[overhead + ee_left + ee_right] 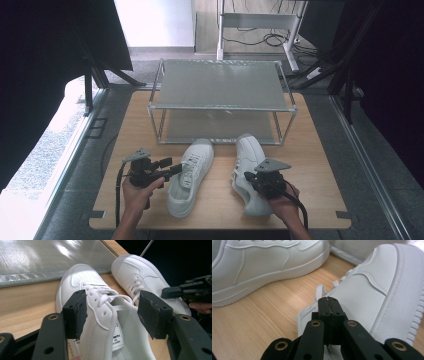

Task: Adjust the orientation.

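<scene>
Left claw (112, 312) spread wide, straddling left sneaker's (100, 315) collar. Right claw (329, 305) pinched tight on right sneaker's (372, 290) collar edge, sneaker tipped sideways on tabletop (220, 200).

The right gripper (248, 176) and hand cover the heel of the right shoe (248, 155), its closed jaws hiding whatever sits between them, while the left shoe (100, 315) runs off the bottom edge and its tongue label is too small to read.
</scene>
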Demonstrator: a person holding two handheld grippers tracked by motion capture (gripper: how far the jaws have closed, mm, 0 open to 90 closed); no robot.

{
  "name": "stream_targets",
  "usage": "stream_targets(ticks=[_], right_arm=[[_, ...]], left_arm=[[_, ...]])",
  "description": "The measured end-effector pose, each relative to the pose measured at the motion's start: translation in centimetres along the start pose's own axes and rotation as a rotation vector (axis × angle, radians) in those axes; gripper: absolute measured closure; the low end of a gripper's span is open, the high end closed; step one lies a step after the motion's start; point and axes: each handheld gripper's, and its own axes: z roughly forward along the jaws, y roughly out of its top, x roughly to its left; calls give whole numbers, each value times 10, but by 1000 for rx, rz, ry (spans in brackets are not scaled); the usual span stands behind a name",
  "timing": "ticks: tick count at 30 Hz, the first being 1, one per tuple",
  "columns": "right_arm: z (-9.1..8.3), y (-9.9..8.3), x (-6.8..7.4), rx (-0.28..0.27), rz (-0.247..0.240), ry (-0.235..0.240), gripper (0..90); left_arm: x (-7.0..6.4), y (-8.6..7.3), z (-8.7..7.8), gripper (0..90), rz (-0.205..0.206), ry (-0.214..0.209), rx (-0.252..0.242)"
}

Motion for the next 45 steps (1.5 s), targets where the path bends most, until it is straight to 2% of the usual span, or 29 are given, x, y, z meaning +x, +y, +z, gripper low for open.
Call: stream_targets(ticks=[7, 8, 9, 11, 12, 14, 16, 18, 20, 23, 24, 25, 27, 28, 29, 30, 32, 34, 35, 38, 39, 41, 42, 43, 44, 45], right_arm=[[-8, -3, -10, -27, 27, -10, 900], [-11, -3, -10, -25, -5, -39, 900], [-11, -3, -10, -25, -5, -39, 900], [-14, -4, -11, -23, -40, -76, 900], [-18, -4, -15, -25, -43, -92, 900], [-20, -5, -18, -29, -34, -90, 900], [-26, -7, -30, -30, -10, -95, 900], [-28, -8, -34, -31, -5, -99, 900], [-35, -11, -44, -14, -8, -142, 900], [-39, -18, -60, -5, 21, -163, 900], [-39, -18, -60, -5, 21, -163, 900], [-41, -25, -74, -9, 47, -154, 900], [-42, -33, -87, -9, 80, -146, 900], [-42, -33, -87, -9, 80, -146, 900], [-42, -40, -97, 5, 98, -154, 900], [-42, -40, -97, 5, 98, -154, 900], [-44, -45, -106, -44, 155, -94, 900], [-46, -45, -107, -48, 162, -103, 900], [-52, -43, -105, -59, 161, -129, 900], [-58, -38, -99, -78, 148, -132, 900], [-65, -31, -87, -94, 112, -135, 900], [-69, -23, -68, -115, 71, -84, 900], [-69, -23, -68, -115, 71, -84, 900], [-62, -19, -42, -98, 3, -37, 900], [-58, -18, -33, -83, -21, -28, 900], [-58, -18, -33, -83, -21, -28, 900]], left_arm=[[0, 0, 0, 401, -2, 4, 6], [1, 0, -1, 401, -11, 7, 7], [1, 0, -1, 402, -11, 7, 7], [1, -1, 0, 401, -7, 25, 15], [1, -1, 1, 400, 3, 42, 25], [1, -1, 2, 400, 3, 41, 26], [1, -2, 3, 400, 3, 33, 31], [1, -2, 3, 400, 2, 32, 32], [2, -2, 3, 399, -3, 30, 30], [2, -2, 3, 400, -7, 27, 31], [2, -2, 3, 400, -7, 27, 31], [3, -2, 3, 400, -9, 25, 30], [4, -2, 3, 400, -13, 26, 31], [4, -2, 3, 400, -13, 26, 31], [4, -2, 3, 400, -15, 27, 32], [4, -2, 3, 400, -16, 24, 33], [5, -2, 3, 402, -18, 25, 34], [5, -3, 3, 402, -21, 23, 35], [5, -3, 3, 402, -20, 22, 34], [5, -2, 2, 403, -23, 25, 29], [6, -2, 1, 403, -26, 27, 28], [6, -2, 0, 403, -26, 28, 27], [6, -2, 0, 403, -26, 28, 27], [5, -2, 0, 403, -26, 26, 25], [5, -2, -1, 403, -26, 25, 24], [5, -1, -1, 403, -25, 24, 22]])
